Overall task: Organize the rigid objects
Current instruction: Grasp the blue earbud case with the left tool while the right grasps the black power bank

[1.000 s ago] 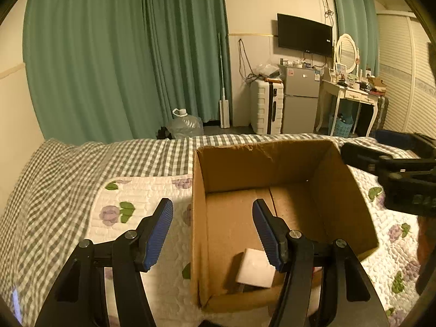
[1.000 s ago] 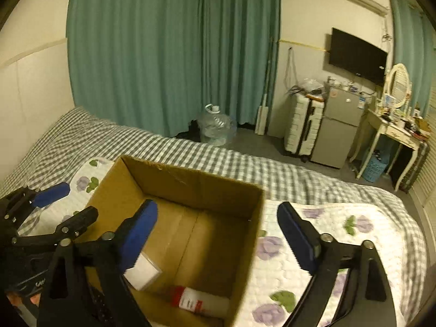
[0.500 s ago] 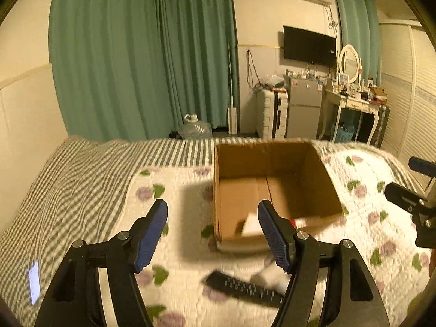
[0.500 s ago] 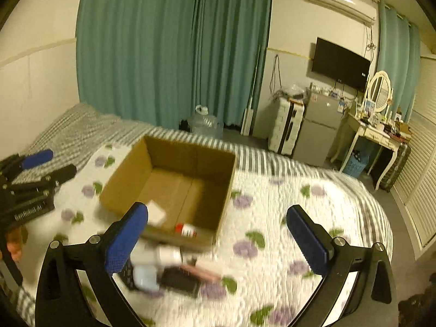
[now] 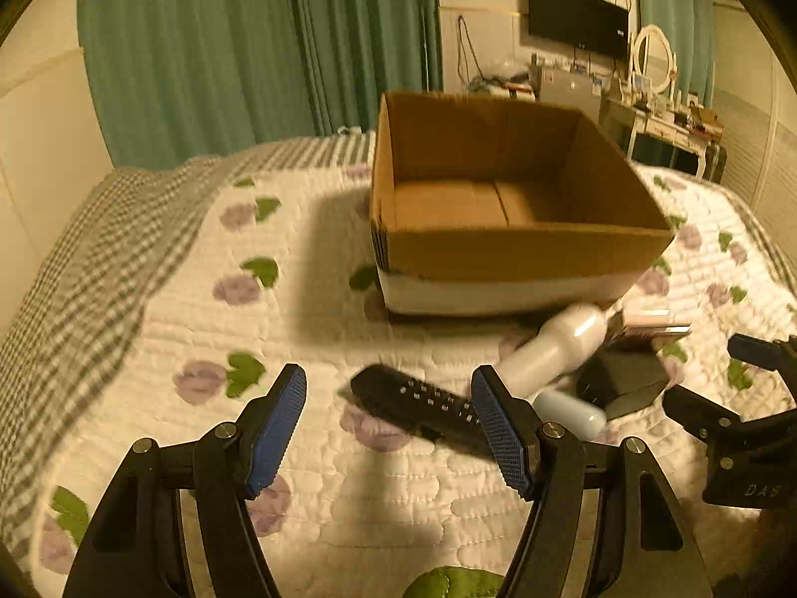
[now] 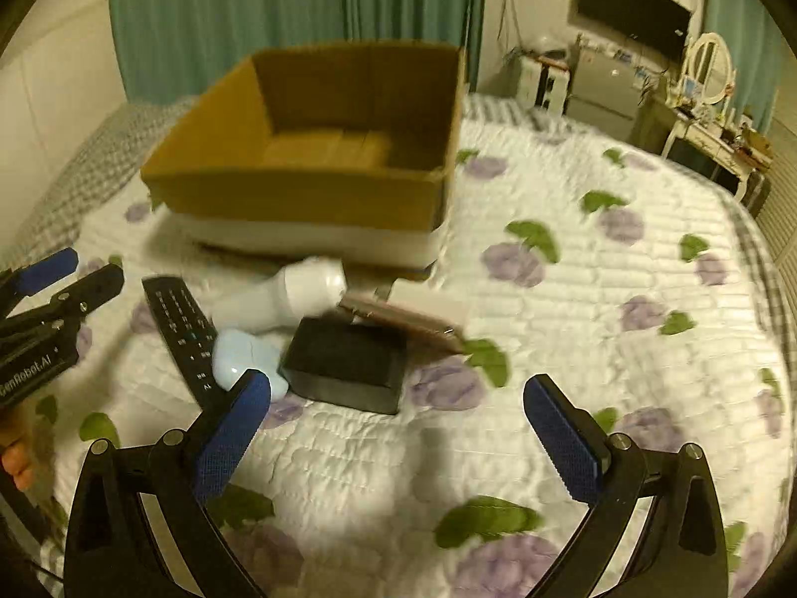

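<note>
Floral quilted bed (image 6: 573, 299): box (image 6: 309, 199), remote (image 6: 182, 329).

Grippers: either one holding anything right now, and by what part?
Nothing held. Left gripper and right gripper both have open, empty jaws above the floral quilted bedspread.

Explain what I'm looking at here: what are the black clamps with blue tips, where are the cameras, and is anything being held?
No robot: a person carries two handheld grippers, each with a fisheye camera looking along its fingers. The left gripper and right gripper are both open and hold nothing. Each also shows at the edge of the other's view. On the floral quilted bedspread stands an open brown cardboard box. In front of it lie a black remote control, a white plastic bottle, a black rectangular box, a pale blue case and a flat pinkish item.
</note>
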`<state>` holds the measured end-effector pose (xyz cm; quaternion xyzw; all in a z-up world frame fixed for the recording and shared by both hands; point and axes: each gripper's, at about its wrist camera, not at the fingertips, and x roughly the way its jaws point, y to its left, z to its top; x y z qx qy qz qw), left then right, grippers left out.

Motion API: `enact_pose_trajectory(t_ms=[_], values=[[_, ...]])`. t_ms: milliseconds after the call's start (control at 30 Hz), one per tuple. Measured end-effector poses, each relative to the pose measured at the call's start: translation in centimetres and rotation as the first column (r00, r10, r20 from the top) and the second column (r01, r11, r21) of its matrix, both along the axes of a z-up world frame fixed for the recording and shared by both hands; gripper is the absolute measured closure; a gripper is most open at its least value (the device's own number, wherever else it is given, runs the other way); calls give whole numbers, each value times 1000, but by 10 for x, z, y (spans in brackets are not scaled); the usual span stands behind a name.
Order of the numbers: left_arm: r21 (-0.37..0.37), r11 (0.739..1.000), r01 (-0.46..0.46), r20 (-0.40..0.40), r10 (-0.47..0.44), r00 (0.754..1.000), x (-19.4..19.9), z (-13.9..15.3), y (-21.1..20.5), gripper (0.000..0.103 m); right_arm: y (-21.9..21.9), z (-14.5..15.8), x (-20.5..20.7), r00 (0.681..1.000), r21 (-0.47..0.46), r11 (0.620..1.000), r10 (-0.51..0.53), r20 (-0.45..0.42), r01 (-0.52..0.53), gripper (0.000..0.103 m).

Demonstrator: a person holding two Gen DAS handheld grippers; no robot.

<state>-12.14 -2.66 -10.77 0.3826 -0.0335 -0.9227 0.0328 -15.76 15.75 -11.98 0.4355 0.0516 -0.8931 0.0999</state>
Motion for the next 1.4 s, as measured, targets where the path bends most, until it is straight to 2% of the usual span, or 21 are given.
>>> enact_pose_trajectory(t_ms=[267, 367, 400, 433, 467, 533, 667, 800, 900, 1100, 1167, 1300, 1367, 1400], values=[[6, 1000, 9, 25, -9, 1000, -6, -19, -3, 31, -13, -24, -29, 997, -44, 999, -25, 68, 28, 2], [6, 1000, 9, 33, -9, 999, -9, -23, -2, 31, -21, -35, -37, 995, -35, 999, -24, 95, 27, 6], [4, 1000, 10, 35, -10, 999, -9, -24, 0, 31, -23, -39, -39, 994, -26, 999, -26, 103, 29, 12], [2, 1000, 14, 38, -14, 999, -8, -24, 1, 31, -23, -43, -41, 992, -31, 999, -23, 124, 27, 25], [1, 1000, 16, 41, -16, 999, -9, -25, 2, 31, -22, -44, -42, 991, -56, 998, -10, 133, 17, 30], [-2, 1000, 26, 49, -26, 998, -8, -25, 6, 31, -20, -39, -37, 993, -61, 998, -11, 117, 19, 31], [0, 997, 74, 55, -74, 996, -6, -23, 21, 31, -3, -13, -14, 999, -54, 998, -20, 26, 22, 32], [41, 981, 191, 86, -194, 977, -4, -28, 52, 31, 21, 3, -7, 998, -70, 996, -64, -19, 62, 32], [42, 968, 247, 106, -250, 962, -4, -34, 72, 31, 39, 7, -3, 995, -109, 989, -98, -19, 95, 33], [33, 949, 313, 165, -314, 935, -12, -52, 104, 31, 47, 8, -8, 995, -155, 983, -95, 0, 94, 34], [4, 950, 313, 174, -309, 935, -17, -58, 110, 31, 47, 7, -9, 995, -163, 982, -97, 5, 97, 34], [0, 952, 306, 182, -301, 936, -23, -65, 113, 36, 47, 4, -9, 995, -155, 983, -94, 16, 95, 34], [-3, 954, 299, 180, -294, 939, -23, -64, 112, 48, 47, 5, -9, 996, -154, 984, -92, 14, 93, 34], [6, 954, 299, 180, -295, 938, -22, -63, 110, 48, 48, 5, -9, 996, -152, 984, -91, 13, 92, 34]])
